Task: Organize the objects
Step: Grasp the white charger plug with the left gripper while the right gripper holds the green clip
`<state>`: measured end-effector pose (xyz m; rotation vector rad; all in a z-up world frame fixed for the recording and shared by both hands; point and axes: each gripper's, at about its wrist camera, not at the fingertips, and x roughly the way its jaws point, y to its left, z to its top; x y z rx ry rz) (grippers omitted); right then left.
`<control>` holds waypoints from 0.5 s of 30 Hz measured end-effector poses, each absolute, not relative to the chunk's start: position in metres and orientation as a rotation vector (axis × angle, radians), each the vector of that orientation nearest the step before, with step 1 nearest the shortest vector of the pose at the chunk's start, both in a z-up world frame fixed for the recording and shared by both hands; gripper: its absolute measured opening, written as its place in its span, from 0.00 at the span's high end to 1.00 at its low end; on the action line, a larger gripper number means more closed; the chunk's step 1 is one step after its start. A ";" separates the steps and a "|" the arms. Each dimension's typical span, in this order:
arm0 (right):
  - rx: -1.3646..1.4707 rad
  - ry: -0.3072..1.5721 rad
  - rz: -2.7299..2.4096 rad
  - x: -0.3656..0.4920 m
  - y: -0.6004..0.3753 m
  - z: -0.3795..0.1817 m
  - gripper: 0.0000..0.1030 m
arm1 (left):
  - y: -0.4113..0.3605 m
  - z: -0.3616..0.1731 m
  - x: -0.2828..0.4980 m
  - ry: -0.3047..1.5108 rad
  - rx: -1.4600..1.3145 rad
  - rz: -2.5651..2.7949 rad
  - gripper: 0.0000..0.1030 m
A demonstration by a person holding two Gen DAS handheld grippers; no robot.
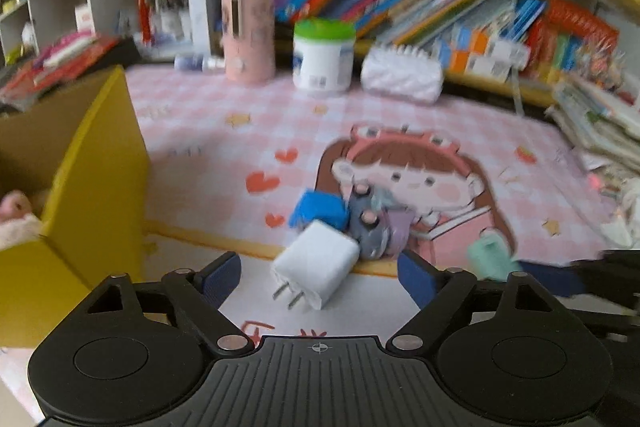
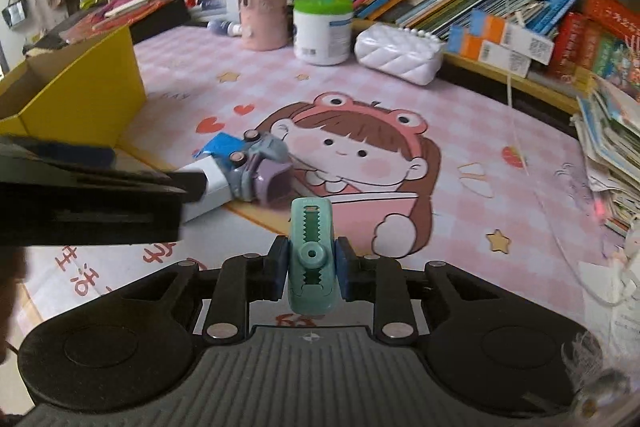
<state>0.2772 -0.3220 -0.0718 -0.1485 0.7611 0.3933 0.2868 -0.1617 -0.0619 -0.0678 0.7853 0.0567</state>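
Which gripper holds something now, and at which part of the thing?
The right gripper holds the green clip by its two sides. The left gripper holds nothing.

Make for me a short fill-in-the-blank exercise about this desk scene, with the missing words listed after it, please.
1. The right gripper has its jaws shut on a mint-green ____.
2. The left gripper has open jaws on either side of a white ____.
3. The white jar by the books has a ____ lid.
4. The open box to the left on the desk is ____ outside.

Missing words: clip; charger; green; yellow
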 end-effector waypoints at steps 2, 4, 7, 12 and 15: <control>-0.149 0.756 0.388 0.276 -0.327 -0.071 0.78 | -0.162 -0.073 0.298 0.830 -0.064 0.069 0.18; -0.151 0.754 0.382 0.275 -0.330 -0.070 0.78 | -0.161 -0.081 0.305 0.845 -0.055 0.086 0.19; -0.148 0.752 0.381 0.275 -0.334 -0.070 0.78 | -0.161 -0.087 0.314 0.855 -0.046 0.100 0.19; -0.142 0.759 0.381 0.277 -0.336 -0.070 0.78 | -0.163 -0.097 0.326 0.881 -0.028 0.089 0.32; -0.140 0.764 0.389 0.277 -0.336 -0.070 0.78 | -0.166 -0.097 0.325 0.876 -0.016 0.069 0.39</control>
